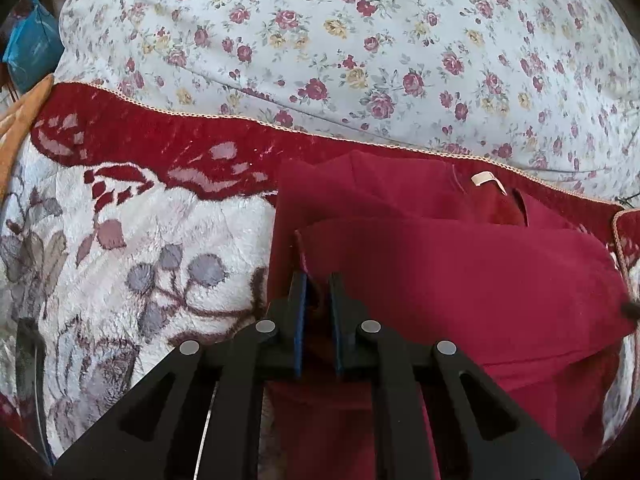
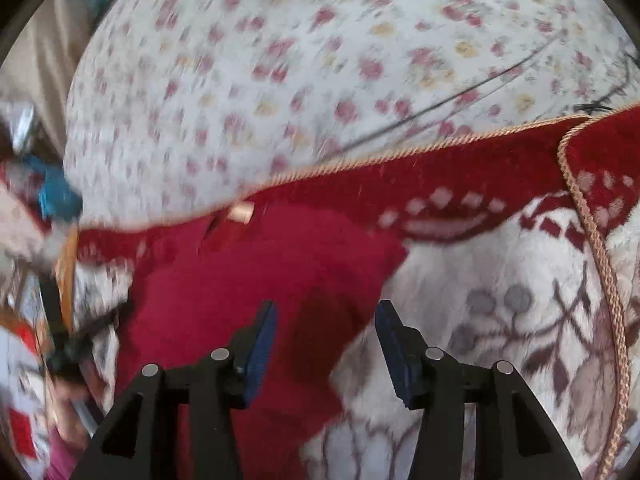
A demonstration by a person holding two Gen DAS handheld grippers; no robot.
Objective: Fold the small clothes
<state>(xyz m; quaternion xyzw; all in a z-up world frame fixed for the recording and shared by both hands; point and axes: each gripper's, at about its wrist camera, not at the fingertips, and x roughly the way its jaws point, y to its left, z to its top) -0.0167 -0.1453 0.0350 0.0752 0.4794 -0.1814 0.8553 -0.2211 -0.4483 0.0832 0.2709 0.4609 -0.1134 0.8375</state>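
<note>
A dark red garment (image 1: 460, 280) lies on a fleece blanket, with a small beige label (image 1: 486, 179) near its far edge. My left gripper (image 1: 318, 280) is shut on a fold of the garment's near left edge, and a raised layer of cloth runs right from it. In the right wrist view the same garment (image 2: 248, 280) lies left and centre, blurred. My right gripper (image 2: 326, 312) is open above the garment's right edge, with nothing between its blue pads.
The red and white patterned fleece blanket (image 1: 140, 240) has a corded trim (image 2: 592, 240). Behind it is a rose-print sheet (image 1: 360, 40). A blue item (image 1: 28, 48) lies at the far left. Blurred clutter (image 2: 36, 320) sits at the left of the right wrist view.
</note>
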